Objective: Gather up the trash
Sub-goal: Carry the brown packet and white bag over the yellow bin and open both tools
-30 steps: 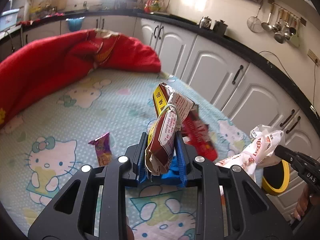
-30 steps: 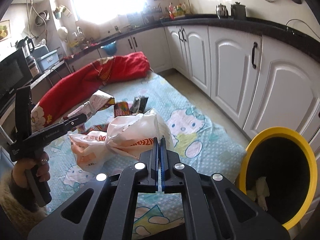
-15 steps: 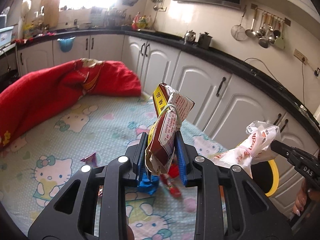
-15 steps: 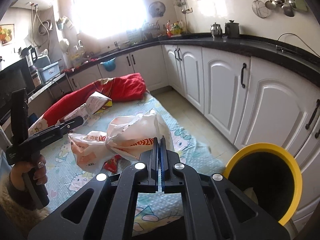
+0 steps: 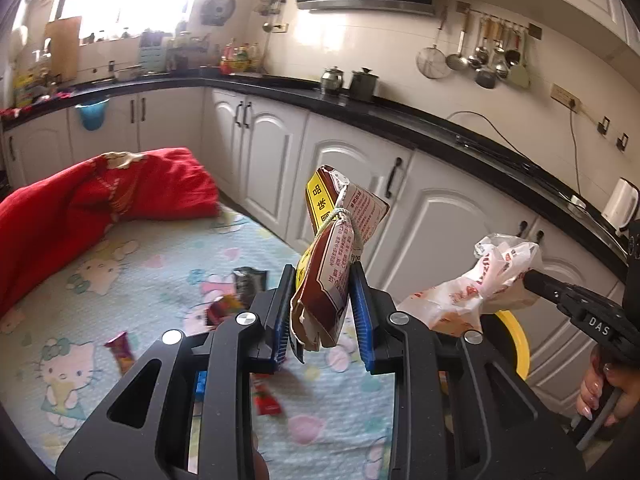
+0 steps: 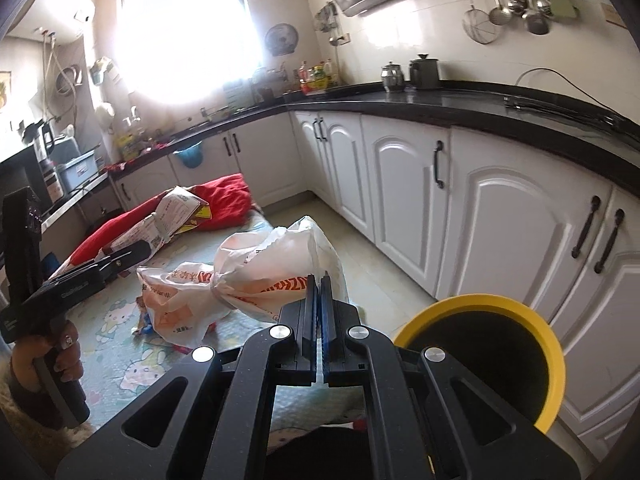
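My left gripper is shut on a knotted brown, yellow and white snack bag, held up above the mat. In the right wrist view that bag shows at the left beyond the left gripper. My right gripper is shut on a white plastic bag with orange print, which hangs to its left. That plastic bag appears at the right of the left wrist view. A yellow-rimmed black bin stands on the floor at lower right, with its rim partly hidden behind the plastic bag.
Several small wrappers lie on the cartoon-cat mat. A red blanket is heaped at the mat's far end. White cabinets under a black counter run along the right. A hand grips the left handle.
Both grippers have risen and swung right toward the cabinets, carrying their bags. The mat has dropped lower in view, and the bin sits closer to the right gripper.
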Demonstrator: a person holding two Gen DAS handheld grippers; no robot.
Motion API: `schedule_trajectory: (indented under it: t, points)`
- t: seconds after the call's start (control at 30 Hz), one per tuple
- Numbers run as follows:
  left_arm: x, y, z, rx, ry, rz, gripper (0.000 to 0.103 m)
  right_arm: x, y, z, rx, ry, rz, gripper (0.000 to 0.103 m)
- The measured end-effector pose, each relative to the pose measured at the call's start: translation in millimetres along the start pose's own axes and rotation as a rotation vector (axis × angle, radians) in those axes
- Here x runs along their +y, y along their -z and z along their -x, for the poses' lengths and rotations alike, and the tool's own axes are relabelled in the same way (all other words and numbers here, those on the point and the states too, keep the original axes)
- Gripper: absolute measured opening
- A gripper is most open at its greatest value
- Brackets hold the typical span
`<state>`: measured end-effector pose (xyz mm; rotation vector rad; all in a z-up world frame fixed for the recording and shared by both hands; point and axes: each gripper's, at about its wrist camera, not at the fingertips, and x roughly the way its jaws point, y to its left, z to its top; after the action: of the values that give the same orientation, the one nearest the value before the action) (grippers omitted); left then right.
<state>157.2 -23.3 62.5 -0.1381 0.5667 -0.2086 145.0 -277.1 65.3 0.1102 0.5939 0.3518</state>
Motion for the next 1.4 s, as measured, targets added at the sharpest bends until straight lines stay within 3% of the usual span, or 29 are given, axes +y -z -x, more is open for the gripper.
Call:
schedule_trajectory:
  t: [0.67, 1.17, 1.4]
  points:
    - [-90.1, 2.4, -43.6, 0.052, 0.108, -0.127, 0.021, -73.0, 16.9, 16.4, 0.005, 0.104, -0.091, 0.002]
    - [-147.5, 23.2, -91.2, 0.143, 0.166, -0.207, 0.021, -129.4, 44.8, 6.6, 0.084, 0.184, -0.183, 0.002]
    - [-171.4, 46.6, -119.4, 0.221, 0.198, -0.243, 0.021, -153.8, 58.8, 1.6, 0.122, 0.255, -0.207, 0.002]
